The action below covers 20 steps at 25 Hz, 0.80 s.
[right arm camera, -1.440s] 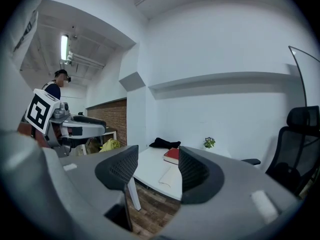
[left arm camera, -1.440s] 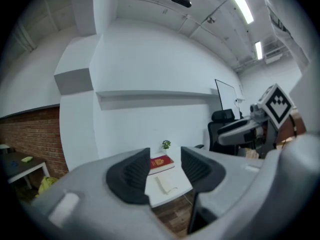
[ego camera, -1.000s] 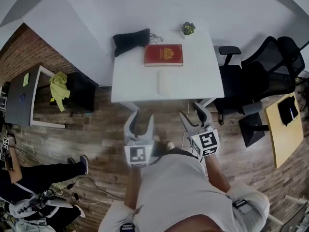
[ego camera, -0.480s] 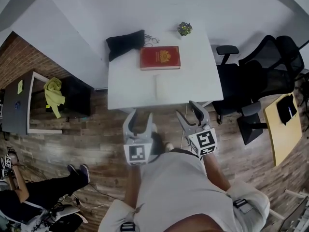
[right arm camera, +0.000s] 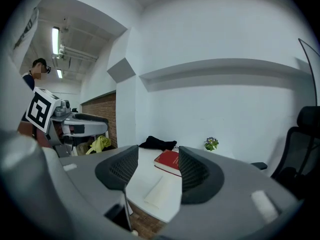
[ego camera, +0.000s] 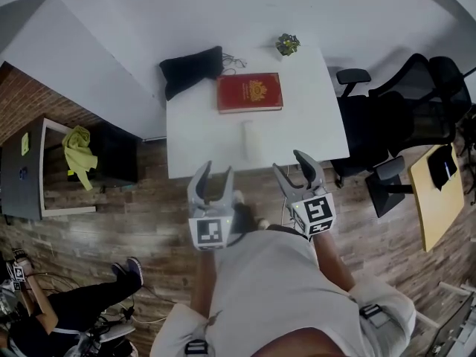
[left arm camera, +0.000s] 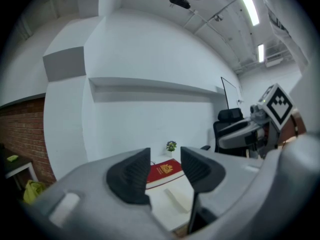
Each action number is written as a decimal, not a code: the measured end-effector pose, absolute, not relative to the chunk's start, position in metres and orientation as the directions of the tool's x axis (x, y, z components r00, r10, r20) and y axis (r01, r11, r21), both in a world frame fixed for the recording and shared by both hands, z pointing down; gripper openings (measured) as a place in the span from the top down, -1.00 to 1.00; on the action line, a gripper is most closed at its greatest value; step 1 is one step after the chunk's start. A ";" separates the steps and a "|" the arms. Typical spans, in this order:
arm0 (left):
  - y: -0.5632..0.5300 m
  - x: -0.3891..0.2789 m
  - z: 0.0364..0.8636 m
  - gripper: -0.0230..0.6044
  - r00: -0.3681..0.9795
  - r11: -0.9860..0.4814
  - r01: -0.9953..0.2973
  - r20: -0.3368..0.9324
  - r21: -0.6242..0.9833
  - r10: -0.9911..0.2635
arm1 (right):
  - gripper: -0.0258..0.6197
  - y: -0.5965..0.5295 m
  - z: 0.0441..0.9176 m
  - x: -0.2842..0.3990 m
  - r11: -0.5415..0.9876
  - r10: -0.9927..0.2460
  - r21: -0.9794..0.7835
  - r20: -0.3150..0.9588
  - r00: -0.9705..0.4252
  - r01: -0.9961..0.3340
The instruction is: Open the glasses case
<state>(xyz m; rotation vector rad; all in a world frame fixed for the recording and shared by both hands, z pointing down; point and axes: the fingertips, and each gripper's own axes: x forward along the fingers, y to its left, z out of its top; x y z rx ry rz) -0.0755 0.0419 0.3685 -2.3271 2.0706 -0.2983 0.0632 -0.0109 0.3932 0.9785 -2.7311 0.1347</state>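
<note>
The white glasses case (ego camera: 253, 140) lies shut near the front edge of the white table (ego camera: 201, 140), just in front of a red book (ego camera: 250, 93). It also shows between the jaws in the left gripper view (left arm camera: 177, 199) and in the right gripper view (right arm camera: 160, 191), still some way ahead. My left gripper (ego camera: 215, 175) and right gripper (ego camera: 292, 166) hover side by side at the table's near edge, short of the case. Both are open and hold nothing. Each gripper sees the other: the right gripper (left arm camera: 250, 129) and the left gripper (right arm camera: 75, 124).
A black cloth bundle (ego camera: 192, 69) and a small potted plant (ego camera: 288, 44) sit at the table's back. Black office chairs (ego camera: 394, 125) stand close on the right, beside a wooden desk (ego camera: 439, 192). A grey desk with a yellow-green cloth (ego camera: 74, 147) is on the left. A person sits at the lower left (ego camera: 44, 311).
Both grippers have moved forward together and now reach the table's near edge. The table and case sit closer in view. The jaws keep the same opening.
</note>
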 end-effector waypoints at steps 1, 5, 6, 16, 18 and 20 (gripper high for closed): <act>0.037 -0.078 0.369 0.33 0.113 -0.133 -0.982 0.142 -0.133 -0.983 | 0.14 -0.015 0.394 0.061 0.767 -0.619 -0.007 0.257 -0.742 -0.642; 0.020 -0.091 0.376 0.33 0.143 -0.161 -0.982 0.178 -0.094 -0.974 | 0.14 -0.032 0.399 0.049 0.744 -0.642 -0.007 0.271 -0.717 -0.668; 0.015 -0.095 0.378 0.33 0.151 -0.170 -0.981 0.176 -0.094 -0.973 | 0.14 -0.035 0.401 0.046 0.737 -0.648 -0.007 0.275 -0.710 -0.676; -0.030 -0.127 0.400 0.33 0.260 -0.278 -0.958 0.197 -0.070 -0.945 | 0.14 -0.070 0.420 0.021 0.662 -0.709 0.003 0.325 -0.626 -0.749; -0.039 -0.130 0.406 0.33 0.282 -0.301 -0.952 0.211 -0.062 -0.936 | 0.14 -0.076 0.426 0.017 0.652 -0.715 0.007 0.339 -0.612 -0.758; -0.046 -0.132 0.413 0.33 0.309 -0.328 -0.943 0.211 -0.063 -0.927 | 0.14 -0.080 0.434 0.012 0.645 -0.717 0.013 0.355 -0.600 -0.764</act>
